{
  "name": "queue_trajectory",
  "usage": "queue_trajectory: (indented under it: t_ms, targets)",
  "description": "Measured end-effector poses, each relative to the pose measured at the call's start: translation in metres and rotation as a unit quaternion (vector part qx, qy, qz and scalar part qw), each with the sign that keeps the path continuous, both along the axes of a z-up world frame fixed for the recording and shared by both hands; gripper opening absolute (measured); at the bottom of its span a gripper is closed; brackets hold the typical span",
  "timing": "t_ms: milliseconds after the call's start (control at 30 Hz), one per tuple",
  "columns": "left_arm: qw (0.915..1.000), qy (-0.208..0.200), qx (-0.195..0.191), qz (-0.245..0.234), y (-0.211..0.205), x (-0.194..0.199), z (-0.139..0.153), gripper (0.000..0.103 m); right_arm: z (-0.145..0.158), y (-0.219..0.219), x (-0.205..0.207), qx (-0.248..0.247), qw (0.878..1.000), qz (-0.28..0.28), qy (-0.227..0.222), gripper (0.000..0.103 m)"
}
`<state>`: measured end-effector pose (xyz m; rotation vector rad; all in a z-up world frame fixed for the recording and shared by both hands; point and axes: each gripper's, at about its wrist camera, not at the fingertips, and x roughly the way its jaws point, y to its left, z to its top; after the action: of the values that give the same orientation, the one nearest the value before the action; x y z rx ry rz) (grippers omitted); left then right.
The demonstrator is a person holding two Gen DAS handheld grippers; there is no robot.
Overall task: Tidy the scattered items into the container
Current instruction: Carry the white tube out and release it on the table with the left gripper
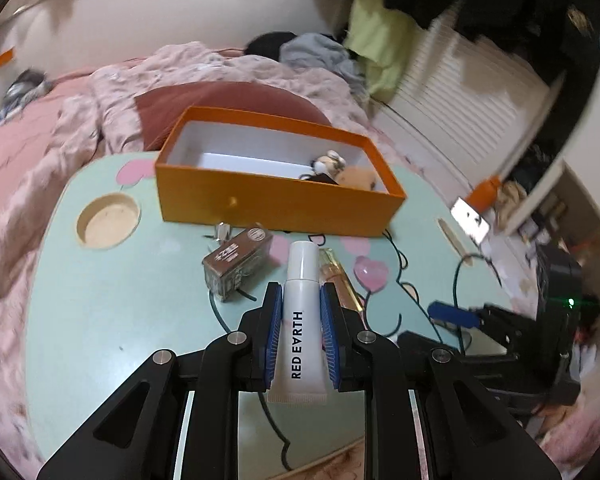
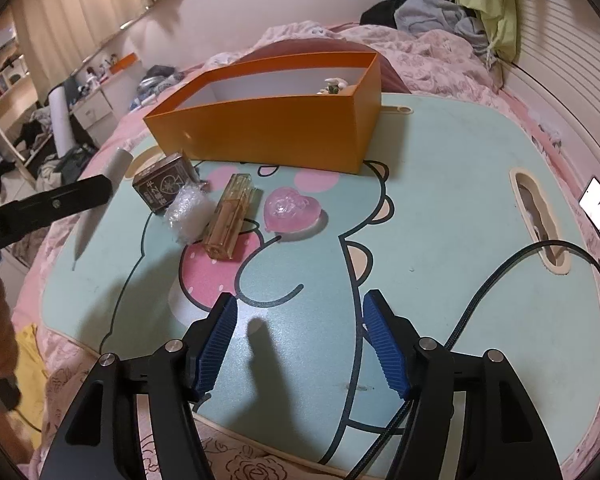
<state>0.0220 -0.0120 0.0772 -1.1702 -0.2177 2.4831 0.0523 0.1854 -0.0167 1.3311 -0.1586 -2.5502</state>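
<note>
Orange box (image 1: 276,204) sits open-topped at the far side of the mint tabletop (image 1: 112,312), holding small plush toys (image 1: 340,170) at its right end, the rest bare white. Left hand-held gripper (image 1: 301,300) is clamped on a white tube (image 1: 300,312) above the tabletop. Right hand-held gripper (image 2: 298,312) stands partly open, holding nothing. Before the box lie a brown card box (image 2: 164,186), bubble-wrapped bundle (image 2: 188,212), amber bottle (image 2: 230,220) and pink heart (image 2: 292,212); the near tabletop is open.

The box (image 2: 268,120) stands at twelve o'clock on the surface (image 2: 440,260); before it lie the card pack (image 2: 162,186), wrapped lump (image 2: 188,210), bottle (image 2: 230,218) and heart (image 2: 292,210), nine to three.
</note>
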Motion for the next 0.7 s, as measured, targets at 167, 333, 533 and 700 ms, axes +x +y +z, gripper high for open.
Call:
queue_trajectory:
  t_ms: [167,333,533,700]
  targets:
    - [0.9966,-0.006,0.042,0.07,-0.018,0.0,-0.005,0.071,0.0,0.0,0.0,0.0,1.0,0.0,0.0,0.065]
    - [0.9964,0.022,0.021,0.079,-0.023,0.023,-0.007,0.073,0.0,0.0,0.0,0.0,1.0,-0.001,0.0,0.066]
    - [0.9949,0.005,-0.025,0.098,-0.017,0.048,-0.022,0.073,-0.001,0.0,0.0,0.003,1.0,-0.001,0.0,0.066]
    - [0.9931,-0.008,-0.066,0.097,-0.004,0.047,-0.036,0.073,-0.001,-0.001,-0.001,0.007,1.0,0.0,-0.001,0.066]
